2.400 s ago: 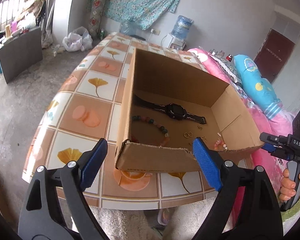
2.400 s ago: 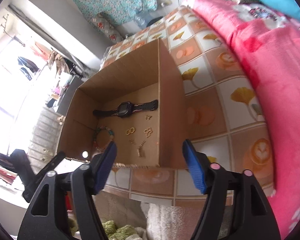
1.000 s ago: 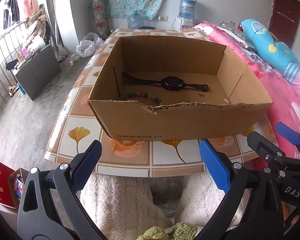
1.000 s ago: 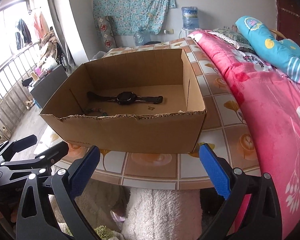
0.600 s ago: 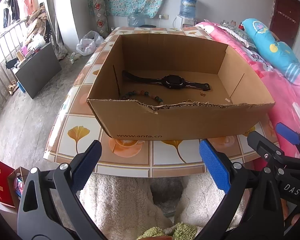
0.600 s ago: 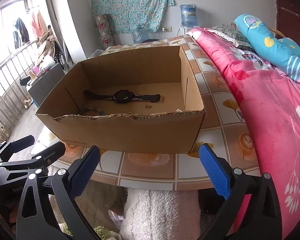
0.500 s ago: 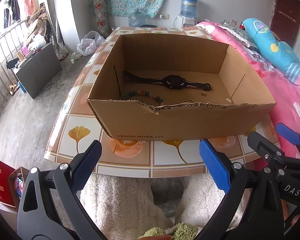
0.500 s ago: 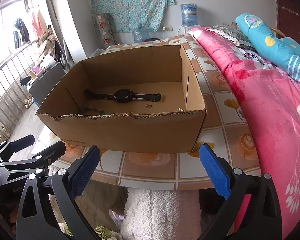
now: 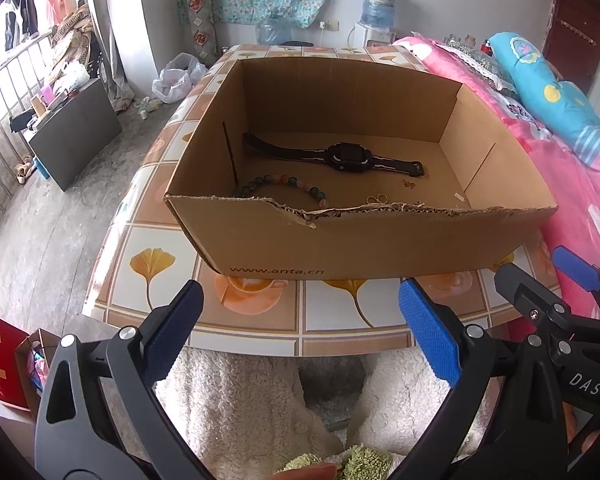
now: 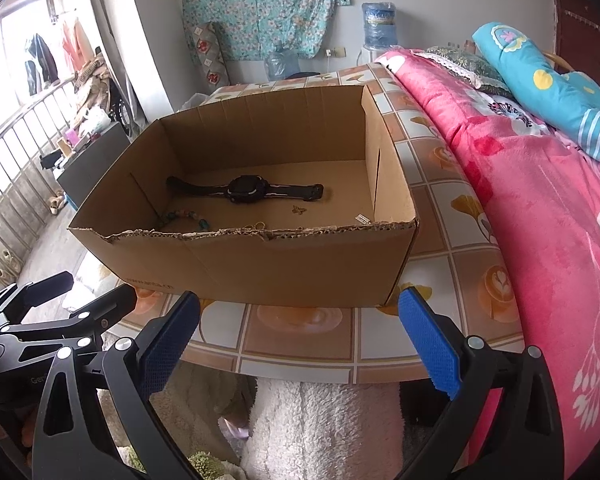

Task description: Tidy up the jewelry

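I hold my left gripper (image 9: 300, 328) and right gripper (image 10: 298, 332) side by side, level, just off the near edge of the tiled tabletop (image 9: 260, 320), both with jaws spread wide and empty. A cardboard box (image 9: 340, 240) sits by that edge. On its floor lie a black watch (image 9: 348, 157) toward the far wall, a beaded bracelet (image 9: 288, 186) near the left front corner, and small gold rings (image 9: 377, 199) by the torn front wall. A pink bedspread (image 10: 540, 208) borders the right edge.

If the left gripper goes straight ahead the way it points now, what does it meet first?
Most likely the near wall of the cardboard box, which stands on the table straight ahead of the open left gripper. Depth is unclear.
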Available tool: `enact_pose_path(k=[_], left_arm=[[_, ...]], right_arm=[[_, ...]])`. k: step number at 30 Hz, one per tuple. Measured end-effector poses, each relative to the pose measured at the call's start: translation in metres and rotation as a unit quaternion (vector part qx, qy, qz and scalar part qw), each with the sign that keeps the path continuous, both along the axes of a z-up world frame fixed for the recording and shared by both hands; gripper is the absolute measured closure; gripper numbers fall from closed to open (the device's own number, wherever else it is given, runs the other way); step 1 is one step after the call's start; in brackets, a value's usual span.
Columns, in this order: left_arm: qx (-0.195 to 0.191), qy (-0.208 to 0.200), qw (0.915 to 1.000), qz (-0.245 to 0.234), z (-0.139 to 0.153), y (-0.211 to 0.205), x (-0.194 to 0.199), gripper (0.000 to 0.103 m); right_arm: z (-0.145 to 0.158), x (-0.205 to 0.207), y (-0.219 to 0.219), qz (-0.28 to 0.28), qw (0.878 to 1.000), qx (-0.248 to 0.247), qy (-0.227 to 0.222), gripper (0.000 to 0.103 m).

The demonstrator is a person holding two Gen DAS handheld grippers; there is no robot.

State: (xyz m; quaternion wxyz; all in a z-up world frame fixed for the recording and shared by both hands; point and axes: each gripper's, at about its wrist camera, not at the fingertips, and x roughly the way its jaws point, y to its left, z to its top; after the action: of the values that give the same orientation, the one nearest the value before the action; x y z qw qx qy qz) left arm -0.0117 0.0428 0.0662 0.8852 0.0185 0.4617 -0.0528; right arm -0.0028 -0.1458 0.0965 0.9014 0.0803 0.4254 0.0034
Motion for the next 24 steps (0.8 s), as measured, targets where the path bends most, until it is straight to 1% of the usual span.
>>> enact_pose_path(k=[9, 13, 24], left_arm=[[-0.001, 0.032, 0.9995, 0.003, -0.003, 0.003, 0.01, 0.009], [-0.01, 0.045, 0.999, 0.0, -0.002, 0.006, 0.015, 0.009], [-0.007, 0.054, 0.9985, -0.001, -0.004, 0.004, 0.022, 0.009]], right_arm=[[-0.004, 0.011, 0.0, 0.0, 1.0, 0.008, 0.03, 0.006], [-0.003, 0.014, -0.001, -0.002, 0.999, 0.015, 0.037, 0.006], [-0.004, 0.019, 0.0, -0.007, 0.999, 0.005, 0.049, 0.006]])
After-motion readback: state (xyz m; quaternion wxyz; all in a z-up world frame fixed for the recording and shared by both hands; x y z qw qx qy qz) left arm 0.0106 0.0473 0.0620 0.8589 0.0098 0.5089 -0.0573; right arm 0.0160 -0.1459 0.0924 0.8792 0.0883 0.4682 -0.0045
